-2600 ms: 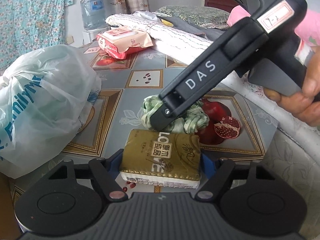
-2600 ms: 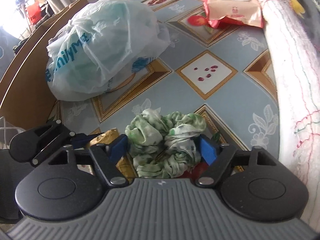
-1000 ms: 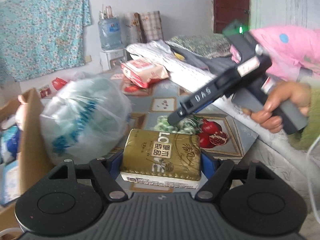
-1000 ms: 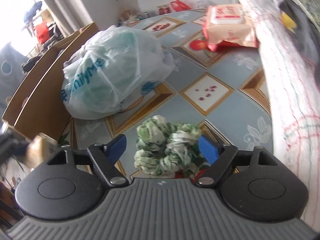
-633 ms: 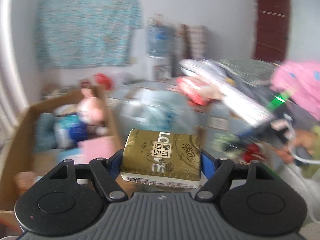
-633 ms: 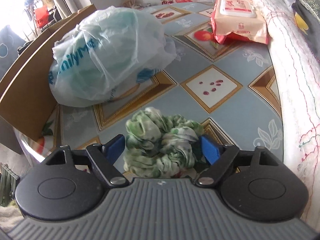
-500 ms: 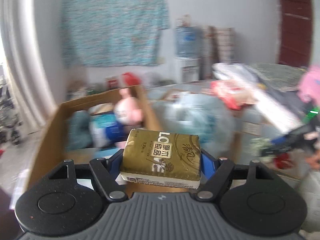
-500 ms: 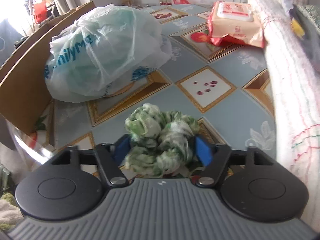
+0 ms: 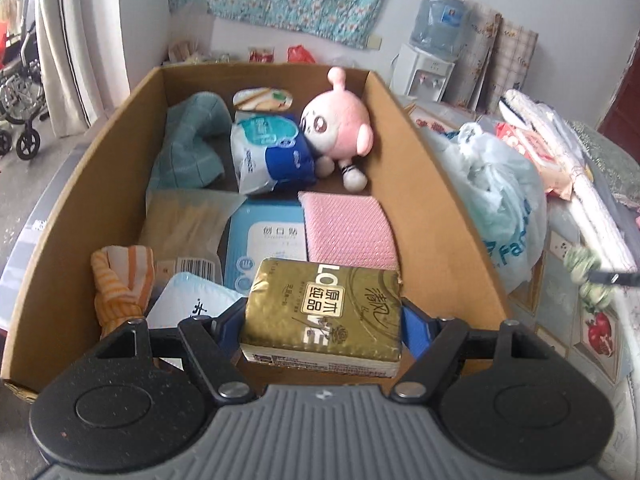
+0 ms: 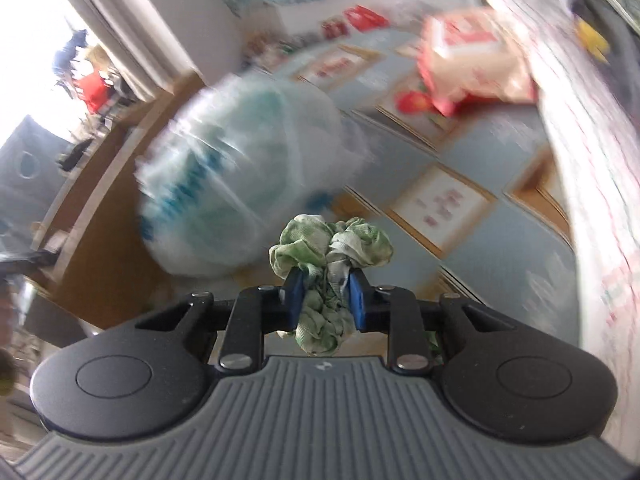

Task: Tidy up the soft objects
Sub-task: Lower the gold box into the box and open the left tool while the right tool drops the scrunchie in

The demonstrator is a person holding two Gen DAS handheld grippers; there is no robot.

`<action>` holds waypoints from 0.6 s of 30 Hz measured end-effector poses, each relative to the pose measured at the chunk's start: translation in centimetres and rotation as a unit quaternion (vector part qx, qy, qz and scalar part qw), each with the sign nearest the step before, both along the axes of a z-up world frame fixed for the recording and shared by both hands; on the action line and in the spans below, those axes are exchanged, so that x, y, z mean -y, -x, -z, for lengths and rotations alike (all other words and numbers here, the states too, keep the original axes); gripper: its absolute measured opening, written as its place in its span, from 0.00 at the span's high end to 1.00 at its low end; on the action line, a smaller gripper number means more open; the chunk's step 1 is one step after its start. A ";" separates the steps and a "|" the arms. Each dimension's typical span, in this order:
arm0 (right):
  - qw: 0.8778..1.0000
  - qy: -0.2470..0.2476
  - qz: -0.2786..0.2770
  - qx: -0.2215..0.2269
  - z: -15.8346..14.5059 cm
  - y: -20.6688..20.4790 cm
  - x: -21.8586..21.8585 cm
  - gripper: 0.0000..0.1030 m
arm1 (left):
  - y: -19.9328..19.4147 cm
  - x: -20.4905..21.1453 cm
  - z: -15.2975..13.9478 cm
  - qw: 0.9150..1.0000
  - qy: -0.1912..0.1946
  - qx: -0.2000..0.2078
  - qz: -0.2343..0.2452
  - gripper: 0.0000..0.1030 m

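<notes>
Cluttered room: a pale curtain at far left, a flowered cloth on the wall, a water dispenser (image 9: 434, 46) in the corner. Below them, filling the left wrist view, sits an open cardboard box (image 9: 436, 184) already holding a teal cloth (image 9: 188, 144), a pink plush toy (image 9: 338, 128), a pink pad (image 9: 348, 228) and several soft packs.

Clamped on a gold tissue pack (image 9: 324, 312), the left gripper (image 9: 322, 326) hangs over the near end of the box, the pack's long axis running across the jaws. The free space lies straight ahead and below, so the drop turns, I judge, on carrying the pack a little forward past the near wall.

Right of the box, a white plastic bag (image 9: 504, 204) rests on the patterned table (image 9: 560, 320). Further right, the right gripper (image 10: 326, 296) has its jaws closing on a green scrunchie (image 10: 332, 244), which bunches between the blue pads.

Only the left view shows the box's inside; the right view, blurred, shows only its outer wall and gives the clear look at the scrunchie grip.
</notes>
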State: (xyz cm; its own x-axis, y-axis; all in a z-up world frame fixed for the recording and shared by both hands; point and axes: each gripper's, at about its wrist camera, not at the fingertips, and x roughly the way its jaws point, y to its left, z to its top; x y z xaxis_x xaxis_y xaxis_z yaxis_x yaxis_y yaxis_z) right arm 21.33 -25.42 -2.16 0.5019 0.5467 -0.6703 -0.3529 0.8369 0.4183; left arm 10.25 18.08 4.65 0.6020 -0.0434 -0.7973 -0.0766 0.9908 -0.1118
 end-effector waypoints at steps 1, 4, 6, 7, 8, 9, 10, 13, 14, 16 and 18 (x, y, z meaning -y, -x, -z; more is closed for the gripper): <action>1.000 -0.009 -0.008 0.004 -0.7 -0.1 -0.5 0.78 | -0.1 -0.2 0.3 1.000 0.000 -0.006 -0.001 0.25; 0.998 -0.040 -0.042 0.021 -3.0 -0.4 -2.6 0.78 | -0.3 -0.6 0.9 1.000 -0.001 -0.014 -0.006 0.24; 0.996 -0.057 -0.068 0.030 -4.4 -0.8 -4.4 0.77 | -0.4 -0.9 1.2 1.000 0.004 -0.017 -0.010 0.21; 0.994 -0.065 -0.080 0.033 -5.1 -1.1 -5.2 0.77 | -0.4 -1.1 1.2 1.000 0.009 -0.015 -0.010 0.19; 0.992 -0.072 -0.092 0.037 -5.7 -1.3 -6.1 0.77 | -0.4 -1.2 1.1 1.000 0.012 -0.013 -0.010 0.17; 0.991 -0.078 -0.105 0.040 -6.3 -1.6 -7.1 0.77 | -0.3 -1.4 1.1 1.000 0.016 -0.011 -0.010 0.16; 0.989 -0.082 -0.115 0.045 -6.8 -1.8 -8.1 0.76 | -0.2 -1.5 1.0 1.000 0.018 -0.008 -0.012 0.16; 0.982 -0.099 -0.152 0.044 -8.2 -2.3 -11.3 0.76 | 0.2 -1.9 0.7 1.000 0.019 0.001 -0.019 0.16; 0.980 -0.103 -0.166 0.043 -8.6 -2.4 -12.4 0.76 | 0.3 -2.1 0.5 1.000 0.020 0.006 -0.020 0.16; 0.974 -0.104 -0.195 0.043 -9.5 -2.4 -14.8 0.76 | 1.0 -2.3 -0.1 0.999 0.021 0.022 -0.025 0.16; 0.969 -0.094 -0.224 0.046 -10.2 -2.1 -17.4 0.76 | 1.7 -2.5 -0.8 0.999 0.019 0.041 -0.030 0.16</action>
